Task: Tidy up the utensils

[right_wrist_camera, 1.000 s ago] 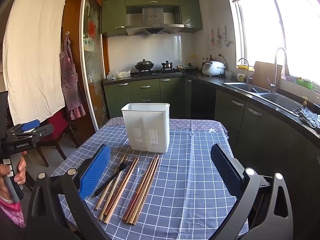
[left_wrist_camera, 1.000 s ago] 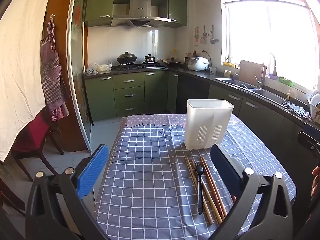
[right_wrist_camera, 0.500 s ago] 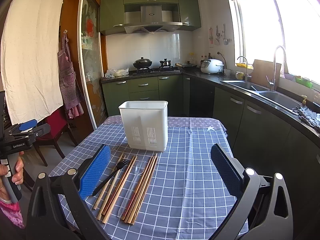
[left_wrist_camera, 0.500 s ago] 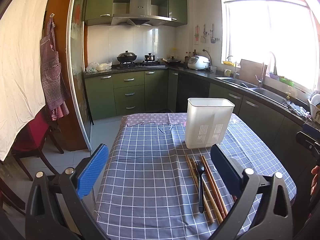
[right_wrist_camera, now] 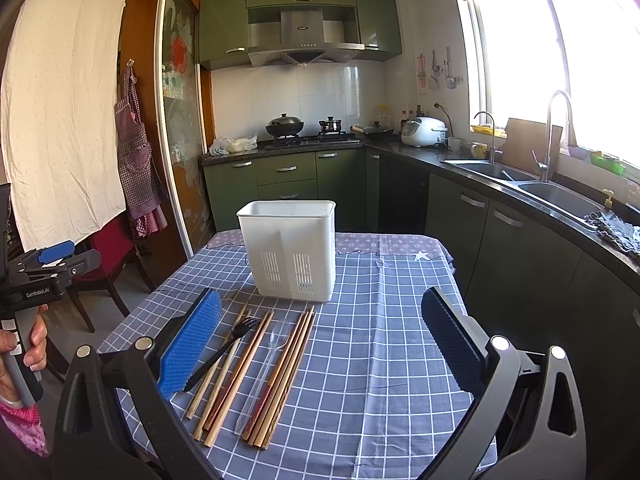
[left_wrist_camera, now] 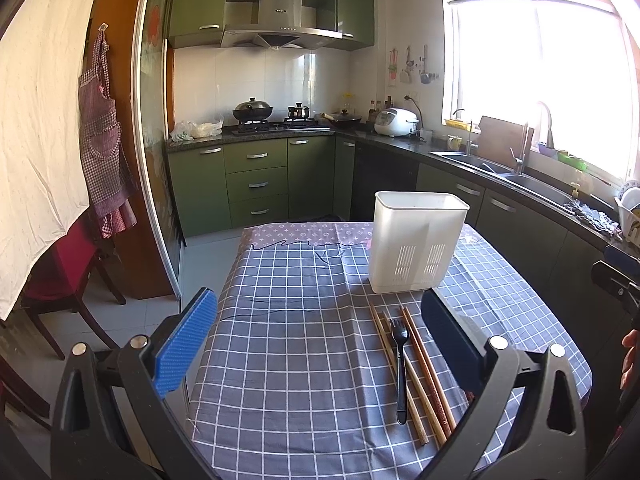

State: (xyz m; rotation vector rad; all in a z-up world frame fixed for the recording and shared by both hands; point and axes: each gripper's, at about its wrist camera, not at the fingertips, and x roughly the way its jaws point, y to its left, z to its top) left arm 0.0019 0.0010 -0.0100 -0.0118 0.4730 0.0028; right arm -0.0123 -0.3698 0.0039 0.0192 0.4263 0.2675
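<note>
Behind chopsticks (right_wrist_camera: 256, 372) and fork (right_wrist_camera: 224, 350): upright white utensil holder (right_wrist_camera: 290, 250), contents unseen

We see bright daylight from the window (left_wrist_camera: 536, 92), blown-out glare there, soft shadows on the tablecloth (right_wrist_camera: 392, 320), sharp focus, fisheye bending at edges.

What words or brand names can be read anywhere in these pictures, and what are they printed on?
"GenRobot.AI": white lettering on the black body of the left tool, held in a hand, seen in the right wrist view.
Range hood: a small logo on its chimney, too small to read.
Wall decorations beside the window: too blurred to read.
White utensil holder: no text visible.
</note>
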